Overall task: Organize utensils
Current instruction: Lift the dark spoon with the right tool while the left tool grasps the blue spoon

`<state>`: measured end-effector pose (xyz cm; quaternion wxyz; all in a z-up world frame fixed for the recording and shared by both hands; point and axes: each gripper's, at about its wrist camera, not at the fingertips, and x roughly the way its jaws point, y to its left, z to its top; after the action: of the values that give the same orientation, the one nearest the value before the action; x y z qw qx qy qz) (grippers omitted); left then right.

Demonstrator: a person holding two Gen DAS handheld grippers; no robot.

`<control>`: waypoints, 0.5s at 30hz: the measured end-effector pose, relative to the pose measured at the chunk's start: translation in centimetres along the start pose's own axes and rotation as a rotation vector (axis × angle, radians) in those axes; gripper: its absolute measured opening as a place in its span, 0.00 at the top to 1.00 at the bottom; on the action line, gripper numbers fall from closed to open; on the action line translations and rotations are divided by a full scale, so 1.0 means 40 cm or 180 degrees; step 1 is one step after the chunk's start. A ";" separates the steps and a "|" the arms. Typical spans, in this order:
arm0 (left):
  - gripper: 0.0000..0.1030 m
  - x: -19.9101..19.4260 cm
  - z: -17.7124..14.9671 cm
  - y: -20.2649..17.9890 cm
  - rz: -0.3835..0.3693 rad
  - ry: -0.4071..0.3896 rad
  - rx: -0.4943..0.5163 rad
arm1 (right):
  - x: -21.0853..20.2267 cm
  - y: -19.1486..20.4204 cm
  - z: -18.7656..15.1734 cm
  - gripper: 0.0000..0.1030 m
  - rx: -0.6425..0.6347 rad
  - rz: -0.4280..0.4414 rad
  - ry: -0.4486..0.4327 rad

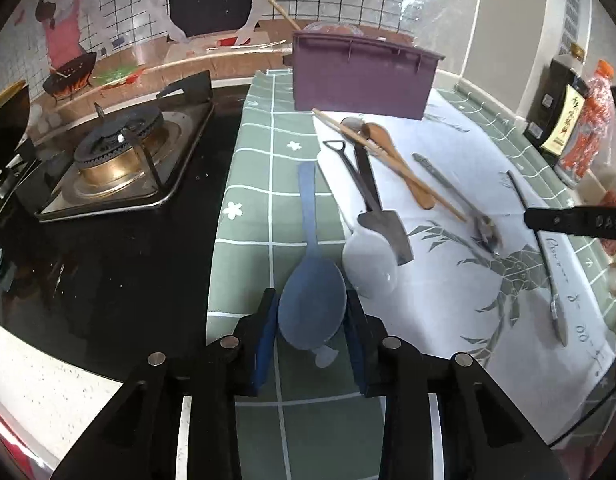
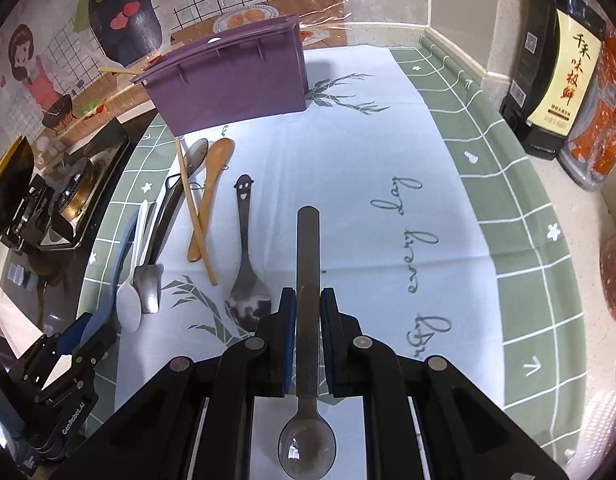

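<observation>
The right tongs (image 2: 308, 308) clench a flat dark metal spoon (image 2: 308, 280) by its handle. The left tongs (image 1: 311, 312) flank the blue plastic rice paddle (image 1: 312, 304) – contact unclear. Ahead, the purple plastic bin (image 1: 364, 76) – most utensils remain outside.

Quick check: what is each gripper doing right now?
Left gripper: jaws around the blue spoon; contact cannot be told.
Right gripper: shut on the metal spoon by its handle.
</observation>
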<state>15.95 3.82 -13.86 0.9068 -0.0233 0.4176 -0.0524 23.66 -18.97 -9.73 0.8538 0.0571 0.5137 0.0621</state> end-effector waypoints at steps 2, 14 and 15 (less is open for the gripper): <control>0.68 -0.030 0.005 0.010 -0.0047 -0.0129 0.0001 | -0.010 0.002 -0.006 0.89 0.0011 0.0020 -0.0044; 0.70 -0.176 0.110 0.045 -0.0245 -0.0551 0.0015 | -0.106 -0.002 0.013 0.89 0.0109 0.0170 -0.0410; 0.70 -0.178 0.116 0.046 -0.0271 -0.0534 -0.0009 | -0.108 -0.001 0.014 0.89 0.0102 0.0172 -0.0419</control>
<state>15.00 6.45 -5.62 0.9355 -0.0466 0.3389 -0.0882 22.15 -19.75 -5.70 0.8827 0.0886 0.4557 0.0731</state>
